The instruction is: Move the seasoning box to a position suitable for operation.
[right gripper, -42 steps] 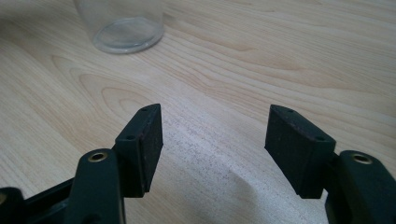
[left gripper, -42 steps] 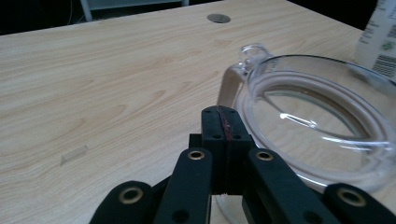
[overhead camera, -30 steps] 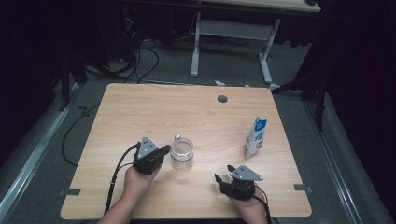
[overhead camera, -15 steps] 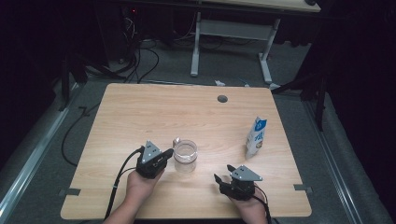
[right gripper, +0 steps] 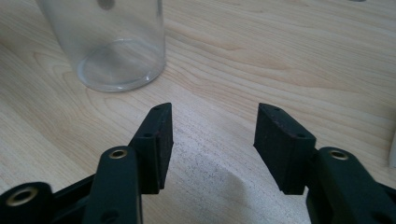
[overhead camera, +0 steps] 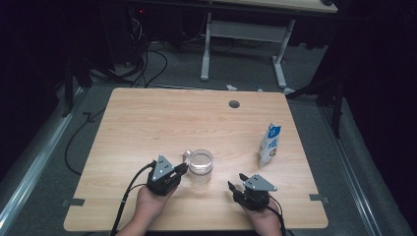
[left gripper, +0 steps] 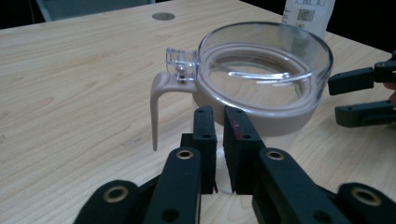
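Sitting just below the middle of the high view, the clear glass jar (overhead camera: 200, 164) stands upright on the wooden table (overhead camera: 162, 118), its hinged lid ring and beige clasp lever (left gripper: 159, 105) turned toward the left of the frame. In the left gripper view the jar fills the upper centre, the lever hanging down at its left side, and nothing seems to be inside it. The left gripper (overhead camera: 181, 169) lies just beside the jar at its lower left; its jaws have just been opening a little, yet they stand nearly together with only a thin slit between the pads and nothing in it, a short way in front of the jar's wall. The right gripper (overhead camera: 236, 181) rests lower right of the jar, apart from it; its jaws have just been closing somewhat but remain well apart over bare wood, as the right gripper view shows, with the jar's base in that frame's upper left. A milk carton (overhead camera: 270, 144) stands upright near the right edge of the table, well apart from both hands. The step in hand looks like the approach to the jar. Next, I judge, the left jaws must spread wider to take the lever or rim, while the right gripper moves in to steady the wall.
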Tool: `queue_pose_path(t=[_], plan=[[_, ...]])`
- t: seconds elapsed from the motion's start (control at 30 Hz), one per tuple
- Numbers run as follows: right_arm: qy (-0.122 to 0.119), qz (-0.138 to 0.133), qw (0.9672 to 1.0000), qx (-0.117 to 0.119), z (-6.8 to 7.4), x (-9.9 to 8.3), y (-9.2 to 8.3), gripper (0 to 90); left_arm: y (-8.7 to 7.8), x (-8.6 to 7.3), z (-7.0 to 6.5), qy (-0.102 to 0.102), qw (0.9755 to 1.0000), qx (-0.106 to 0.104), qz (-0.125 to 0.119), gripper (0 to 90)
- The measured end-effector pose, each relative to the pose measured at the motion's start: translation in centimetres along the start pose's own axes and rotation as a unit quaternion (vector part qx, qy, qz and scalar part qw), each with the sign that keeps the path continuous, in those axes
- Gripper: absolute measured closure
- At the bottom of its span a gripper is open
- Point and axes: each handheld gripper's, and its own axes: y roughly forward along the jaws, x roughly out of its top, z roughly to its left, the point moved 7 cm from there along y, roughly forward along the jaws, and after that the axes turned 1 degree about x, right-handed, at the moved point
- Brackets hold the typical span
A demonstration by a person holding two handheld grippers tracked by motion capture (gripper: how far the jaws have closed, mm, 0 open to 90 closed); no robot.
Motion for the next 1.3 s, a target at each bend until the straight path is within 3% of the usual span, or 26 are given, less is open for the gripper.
queue_pose_path(t=[0.13, 0.23, 0.27, 0.33, 0.37, 0.47, 0.57, 0.63, 0.73, 0.77, 0.93, 1.03, 1.13, 1.17, 1.3], plan=[[0.008, 0.002, 1.0, -0.002, -0.4, -0.1, -0.1, 51.6, -0.4, -0.4, 0.5, 0.016, 0.9999, 0.001, 0.005, 80.7], [0.013, 0.003, 0.9999, -0.006, -0.5, -0.1, 0.0, 52.9, -0.9, -0.7, 0.9, 0.021, 0.9996, -0.004, 0.018, 81.4], [0.015, 0.006, 0.9998, -0.007, -0.5, -0.1, 0.0, 55.5, -1.0, -1.0, 1.5, 0.018, 0.9993, 0.006, 0.031, 78.7], [0.009, 0.011, 0.9999, -0.008, -0.3, -0.2, 0.1, 59.0, -1.0, -1.2, 1.8, 0.013, 0.9991, 0.012, 0.039, 72.3], [0.005, 0.011, 0.9999, -0.01, -0.1, -0.1, 0.1, 59.6, -1.1, -1.5, 2.7, 0.003, 0.9985, 0.023, 0.05, 71.6], [0.0, 0.014, 0.9999, -0.01, 0.2, -0.1, 0.2, 59.8, -1.2, -1.6, 3.4, 0.001, 0.998, 0.036, 0.053, 66.5], [-0.024, 0.021, 0.9992, -0.023, 0.5, -0.1, 0.3, 64.8, -1.8, -2.1, 4.3, 0.001, 0.9968, 0.051, 0.061, 57.5], [-0.027, 0.021, 0.9992, -0.021, 0.6, -0.1, 0.3, 65.0, -2.0, -2.2, 4.4, -0.003, 0.9965, 0.053, 0.064, 55.1], [-0.026, 0.015, 0.9995, -0.009, 1.0, 0.1, 0.3, 65.2, -2.8, -2.3, 4.9, -0.011, 0.9963, 0.06, 0.06, 52.4], [-0.025, 0.013, 0.9996, -0.003, 1.2, 0.3, 0.4, 65.1, -3.3, -2.4, 5.2, -0.009, 0.9967, 0.057, 0.056, 56.7], [-0.015, 0.009, 0.9999, 0.0, 1.4, 1.4, 0.8, 64.9, -3.5, -1.9, 5.6, -0.021, 0.9973, 0.051, 0.049, 59.4], [-0.021, 0.004, 0.9998, -0.007, 1.4, 3.1, 1.4, 65.4, -3.2, -0.9, 5.6, 0.0, 0.9977, 0.06, 0.031, 57.3], [-0.02, -0.003, 0.9997, -0.012, 0.9, 4.0, 1.6, 67.2, -2.9, -0.2, 5.9, -0.006, 0.9976, 0.066, 0.019, 59.4], [-0.009, -0.01, 0.9998, -0.013, 0.5, 4.8, 2.1, 68.4, -2.6, 0.2, 6.1, -0.02, 0.9975, 0.064, 0.022, 59.2], [-0.011, -0.013, 0.9997, -0.015, 0.0, 5.5, 2.6, 68.4, -2.2, 0.8, 5.9, -0.002, 0.998, 0.063, 0.008, 64.8]])
